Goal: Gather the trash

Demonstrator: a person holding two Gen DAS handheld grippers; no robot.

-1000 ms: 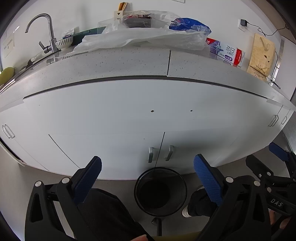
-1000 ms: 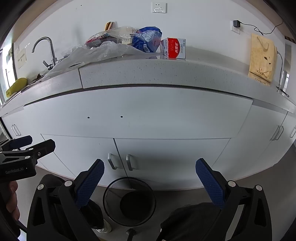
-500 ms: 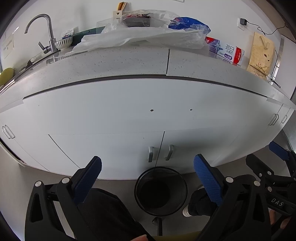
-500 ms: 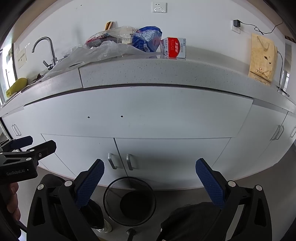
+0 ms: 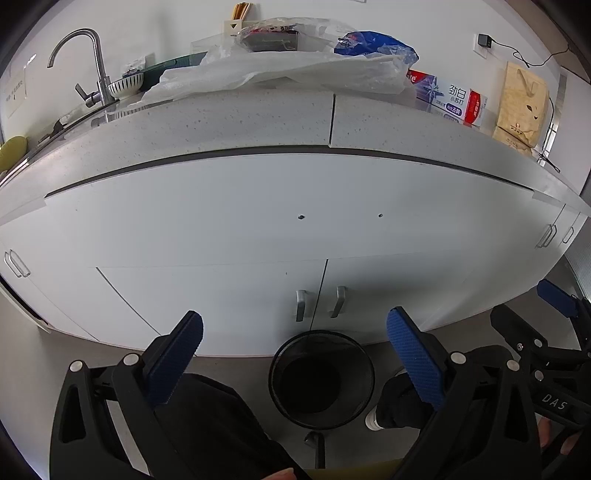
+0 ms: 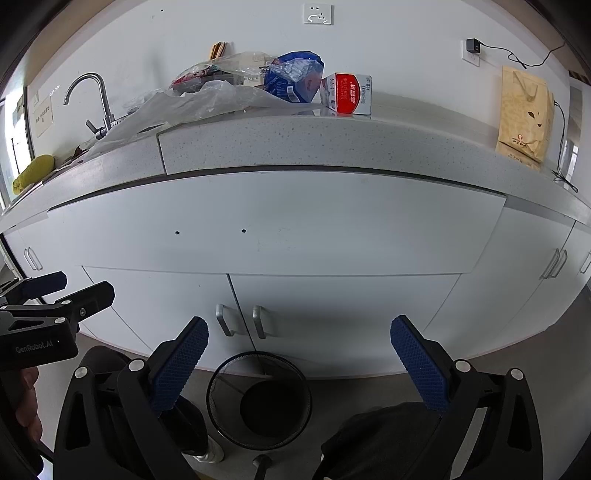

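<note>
A black mesh waste bin (image 5: 321,378) (image 6: 258,400) stands on the floor before the white cabinet doors. On the counter lie a crumpled clear plastic sheet (image 5: 280,75) (image 6: 192,105), a blue plastic bag (image 5: 376,46) (image 6: 293,75), a wrapped dark packet (image 5: 269,35) and a toothpaste box (image 5: 448,98) (image 6: 347,94). My left gripper (image 5: 293,354) hangs open and holds nothing, low in front of the cabinet above the bin. My right gripper (image 6: 299,363) is also open and holds nothing, at the same height to its right.
A sink with a curved tap (image 5: 92,62) (image 6: 98,103) and a bowl (image 5: 125,85) sit at the counter's left. A tan paper bag (image 5: 521,103) (image 6: 524,114) stands at the right by a charger cable. The person's dark-clothed legs (image 5: 207,424) stand beside the bin.
</note>
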